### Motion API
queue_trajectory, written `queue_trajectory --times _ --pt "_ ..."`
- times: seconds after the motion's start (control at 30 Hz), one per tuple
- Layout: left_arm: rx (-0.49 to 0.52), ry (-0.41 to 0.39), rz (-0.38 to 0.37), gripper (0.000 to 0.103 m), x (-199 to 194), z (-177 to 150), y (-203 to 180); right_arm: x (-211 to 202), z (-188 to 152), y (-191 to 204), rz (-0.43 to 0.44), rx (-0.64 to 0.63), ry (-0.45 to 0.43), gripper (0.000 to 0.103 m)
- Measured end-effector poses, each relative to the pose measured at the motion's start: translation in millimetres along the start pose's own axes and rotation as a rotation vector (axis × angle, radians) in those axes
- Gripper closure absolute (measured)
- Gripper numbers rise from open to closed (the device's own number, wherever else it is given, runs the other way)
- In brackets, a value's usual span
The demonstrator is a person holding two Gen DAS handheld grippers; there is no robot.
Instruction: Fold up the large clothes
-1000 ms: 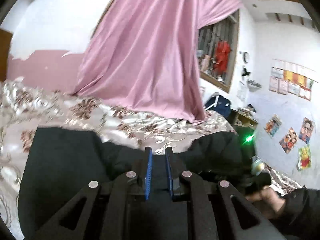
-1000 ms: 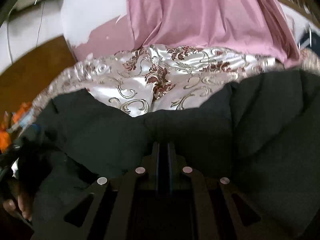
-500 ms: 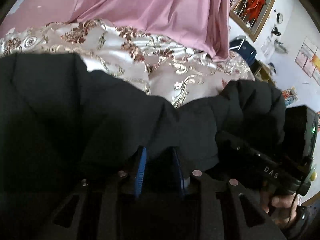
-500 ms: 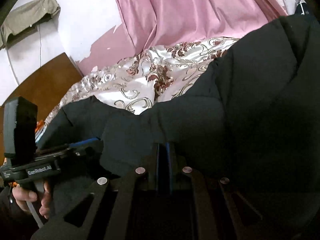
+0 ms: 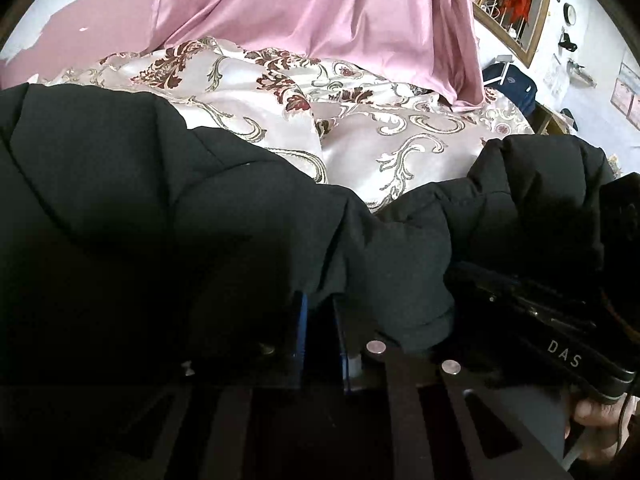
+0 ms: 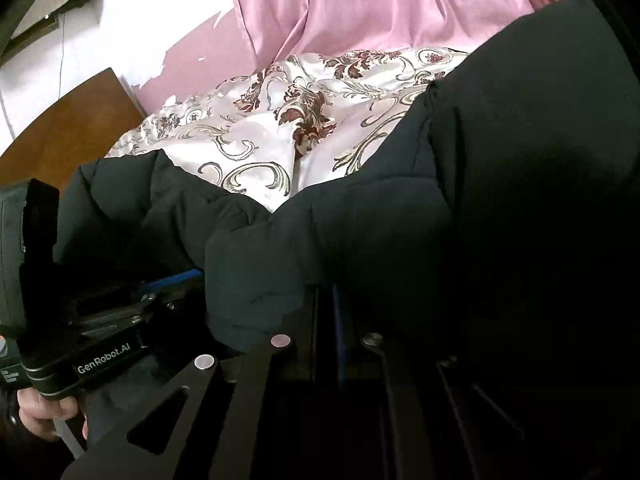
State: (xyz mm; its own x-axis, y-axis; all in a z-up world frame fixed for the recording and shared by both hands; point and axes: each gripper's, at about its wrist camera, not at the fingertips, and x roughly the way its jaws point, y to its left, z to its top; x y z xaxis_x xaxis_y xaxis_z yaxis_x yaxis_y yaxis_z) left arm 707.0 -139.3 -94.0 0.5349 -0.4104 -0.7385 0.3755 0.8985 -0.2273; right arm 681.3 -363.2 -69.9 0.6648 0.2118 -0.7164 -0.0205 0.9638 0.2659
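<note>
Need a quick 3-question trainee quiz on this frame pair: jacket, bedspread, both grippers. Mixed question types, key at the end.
1. True or false: the right gripper is shut on the black padded jacket.
2. Multiple choice: what does the jacket lie on? A) a bare wooden floor B) a floral satin bedspread C) a glass table
3. Fill in: behind the bed hangs a ____ curtain.

Key
1. True. Its fingers stand together with jacket fabric bunched at them. The left gripper has just been closing, also with jacket fabric between its pads.
2. B
3. pink
</note>
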Motion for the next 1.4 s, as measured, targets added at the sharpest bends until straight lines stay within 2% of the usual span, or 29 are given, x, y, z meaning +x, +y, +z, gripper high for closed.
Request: queue_trajectory --times 0.17,0.4,0.53,0.57,0.63,0.7,0.8,0.97,1.0,1.17,1.23,1.33,1.4 --pt "-0.008 -0.043 -0.021 0.091 -7.2 -4.7 0.3 -3.5 -0.4 6.8 -0.02 -0.025 -0.027 0.097" --pt "-0.028 -0.093 -0.022 0.089 -19.5 -8.8 1.2 -15.7 -1.7 -1.0 0.016 -0.007 -0.054 0.096" --pt "-0.008 -0.241 0.031 0.086 -47.4 -14.8 -4.6 -30.6 -5.1 0.2 -0.008 -0.004 -0.124 0.095" --pt "-0.001 -0.263 0.034 0.082 -51.9 -15.7 -6.5 -37.4 -6.0 0.2 -0.011 -0.003 -0.153 0.089" --pt "0.017 -0.292 0.038 0.072 -57.9 -17.4 -9.7 -49.5 -7.5 1.0 -0.003 -0.007 -0.204 0.072" --pt "0.031 -0.304 0.037 0.054 -60.7 -18.9 -11.6 -58.8 -8.6 4.6 -0.012 -0.026 -0.244 0.062" --pt "0.034 -0.34 0.045 0.041 -68.2 -19.7 -12.4 -73.7 -10.8 9.6 -0.03 -0.056 -0.315 0.046" --pt "0.004 -0.443 0.085 0.018 -87.9 -23.5 -10.1 -104.7 -14.6 -1.1 -0.117 0.006 -0.466 0.042" --pt "0.004 -0.466 0.109 0.011 -91.7 -24.4 -11.6 -112.0 -16.3 -5.1 -0.132 0.027 -0.502 0.04" --pt "0.01 -0.578 0.191 0.0 -123.1 -35.1 -22.8 -130.1 -22.7 -5.0 -0.139 0.027 -0.579 0.027" --pt "0.019 -0.614 0.198 0.0 -136.3 -39.0 -27.6 -135.8 -26.3 -2.8 -0.128 0.017 -0.602 0.019" --pt "0.026 -0.587 0.184 0.0 -156.0 -42.4 -35.3 -147.6 -32.8 0.3 -0.116 0.01 -0.634 0.013" --pt "0.035 -0.56 0.178 0.0 -165.0 -46.3 -39.0 -157.0 -41.0 5.7 -0.144 0.006 -0.671 0.009"
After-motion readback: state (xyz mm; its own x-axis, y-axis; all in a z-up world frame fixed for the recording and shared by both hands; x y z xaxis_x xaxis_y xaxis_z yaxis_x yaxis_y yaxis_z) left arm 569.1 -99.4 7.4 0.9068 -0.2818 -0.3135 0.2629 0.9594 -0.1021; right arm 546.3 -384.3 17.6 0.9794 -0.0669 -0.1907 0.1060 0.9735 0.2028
